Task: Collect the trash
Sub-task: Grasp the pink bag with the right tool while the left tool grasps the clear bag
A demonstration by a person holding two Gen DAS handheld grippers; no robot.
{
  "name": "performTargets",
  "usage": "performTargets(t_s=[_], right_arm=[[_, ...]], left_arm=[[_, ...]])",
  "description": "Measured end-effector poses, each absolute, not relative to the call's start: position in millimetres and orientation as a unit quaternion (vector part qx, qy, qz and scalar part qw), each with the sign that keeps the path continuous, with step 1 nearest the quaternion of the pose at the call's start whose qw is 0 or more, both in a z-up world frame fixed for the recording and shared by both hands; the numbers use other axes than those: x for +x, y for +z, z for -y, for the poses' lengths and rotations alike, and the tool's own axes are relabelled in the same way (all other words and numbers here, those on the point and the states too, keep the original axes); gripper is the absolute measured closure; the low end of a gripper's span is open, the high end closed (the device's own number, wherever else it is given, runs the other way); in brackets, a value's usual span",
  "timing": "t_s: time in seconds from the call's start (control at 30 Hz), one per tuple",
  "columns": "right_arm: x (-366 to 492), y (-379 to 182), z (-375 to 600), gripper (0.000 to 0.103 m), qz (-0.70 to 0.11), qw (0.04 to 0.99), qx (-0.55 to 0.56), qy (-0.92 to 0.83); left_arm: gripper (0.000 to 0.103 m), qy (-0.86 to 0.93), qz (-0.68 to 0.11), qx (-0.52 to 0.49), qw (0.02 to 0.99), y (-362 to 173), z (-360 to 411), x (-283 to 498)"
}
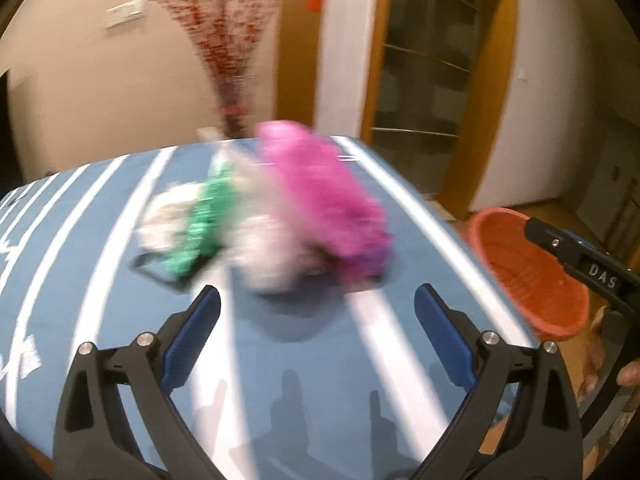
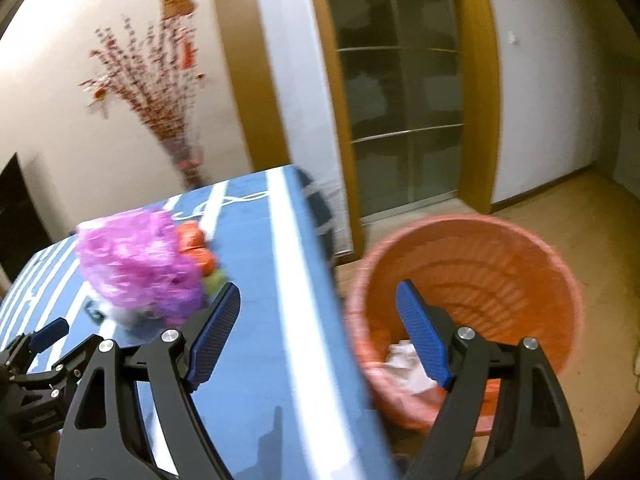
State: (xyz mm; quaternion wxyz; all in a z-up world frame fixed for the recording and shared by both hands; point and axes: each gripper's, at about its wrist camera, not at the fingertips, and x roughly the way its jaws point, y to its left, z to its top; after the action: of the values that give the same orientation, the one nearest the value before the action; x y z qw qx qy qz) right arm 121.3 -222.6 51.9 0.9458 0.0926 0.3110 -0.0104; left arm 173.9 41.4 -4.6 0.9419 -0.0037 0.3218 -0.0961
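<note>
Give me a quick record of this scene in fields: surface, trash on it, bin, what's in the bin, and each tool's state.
surface: table with blue cloth with white stripes
trash on it: blurred heap with pink crinkled bag, green piece, white scraps; orange items behind the bag
bin: orange basket on the floor beside the table's edge
bin contents: white crumpled paper
left tool: open, empty, short of the heap
right tool: open, empty, straddling the table edge and basket

Both wrist views look down, sharing the table [image 1: 100, 280] and basket [image 2: 460, 280].
</note>
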Motion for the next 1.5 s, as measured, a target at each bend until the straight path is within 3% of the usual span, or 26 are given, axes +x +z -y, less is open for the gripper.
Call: performTargets(t_s=[0.33, 0.6, 0.83, 0.97, 1.1, 1.17, 1.4, 1.47, 1.5], right_arm=[[170, 37, 150, 0.031, -0.347, 0.932, 0.087, 0.056], [197, 17, 116, 0.031, -0.384, 0.916, 0.077, 0.083], [196, 10, 113, 0.067, -0.399, 0.910, 0.060, 0.090], [189, 14, 116, 0.079, -0.393, 0.913, 0.054, 0.095], [187, 16, 120, 0.099, -0.387, 0.916, 0.049, 0.094], [185, 18, 121, 0.103, -0.383, 0.918, 0.043, 0.093], [188, 18, 125, 0.102, -0.376, 0.921, 0.040, 0.093], [191, 18, 126, 0.084, -0.377, 0.920, 0.049, 0.093], [192, 19, 126, 0.063, -0.376, 0.920, 0.057, 0.091]], left_arm=[[0.007, -0.011, -0.329, -0.055, 0.943, -14, -139, 184], [0.007, 0.008, -0.335, -0.059, 0.940, -20, -167, 193], [0.007, 0.026, -0.330, -0.046, 0.942, -13, -184, 210], [0.007, 0.022, -0.337, -0.066, 0.939, -9, -193, 233], [0.008, 0.020, -0.348, -0.077, 0.934, -7, -196, 263], [0.008, 0.019, -0.353, -0.070, 0.933, -7, -193, 277], [0.008, 0.024, -0.373, -0.058, 0.926, -14, -182, 306], [0.008, 0.026, -0.374, -0.053, 0.926, -15, -182, 308], [0.008, 0.027, -0.374, -0.051, 0.926, -16, -182, 309]])
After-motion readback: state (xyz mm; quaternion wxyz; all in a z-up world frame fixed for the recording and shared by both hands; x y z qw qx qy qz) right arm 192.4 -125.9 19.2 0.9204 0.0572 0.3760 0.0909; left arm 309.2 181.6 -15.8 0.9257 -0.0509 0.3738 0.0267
